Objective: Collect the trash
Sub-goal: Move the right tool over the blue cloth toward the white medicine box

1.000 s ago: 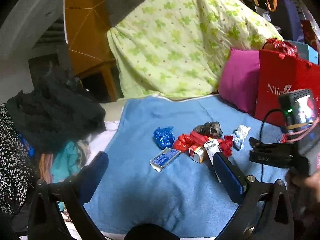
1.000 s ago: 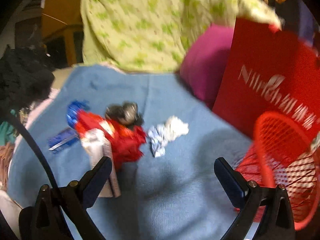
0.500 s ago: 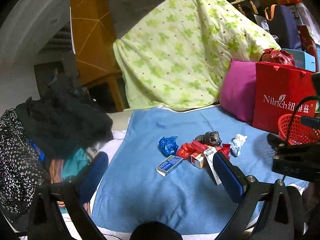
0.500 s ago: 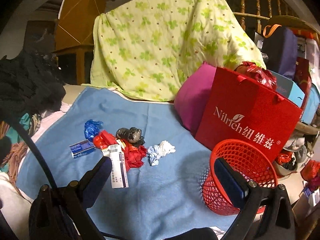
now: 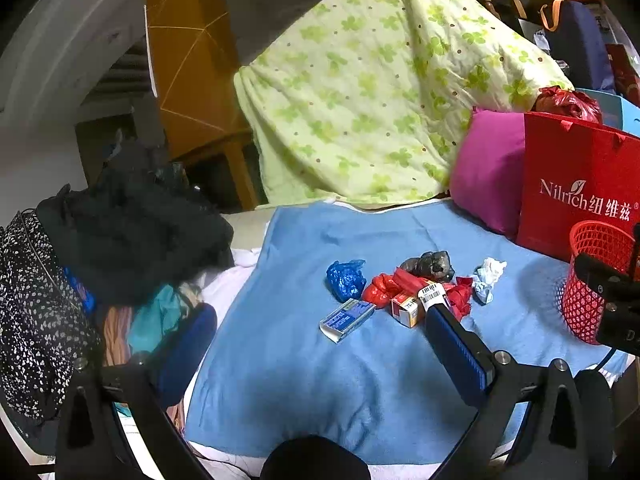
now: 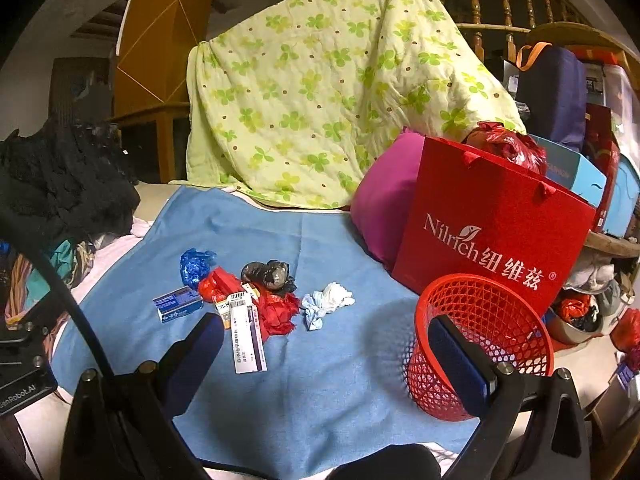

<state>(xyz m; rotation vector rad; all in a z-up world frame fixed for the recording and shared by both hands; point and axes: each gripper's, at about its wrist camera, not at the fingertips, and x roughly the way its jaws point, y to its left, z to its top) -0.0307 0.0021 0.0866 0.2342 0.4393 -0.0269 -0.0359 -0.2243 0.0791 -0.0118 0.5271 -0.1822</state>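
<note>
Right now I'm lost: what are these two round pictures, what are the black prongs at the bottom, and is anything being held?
Each picture comes from a fisheye camera on a hand-held gripper, looking forward along its two fingers. Those prongs are the fingers. The left gripper and right gripper are both open and hold nothing. On the blue blanket lies a small pile of trash: a blue wrapper, red wrappers, a dark crumpled bag, a white tissue and small boxes. To the right stands a red mesh basket, likely the bin.
</note>
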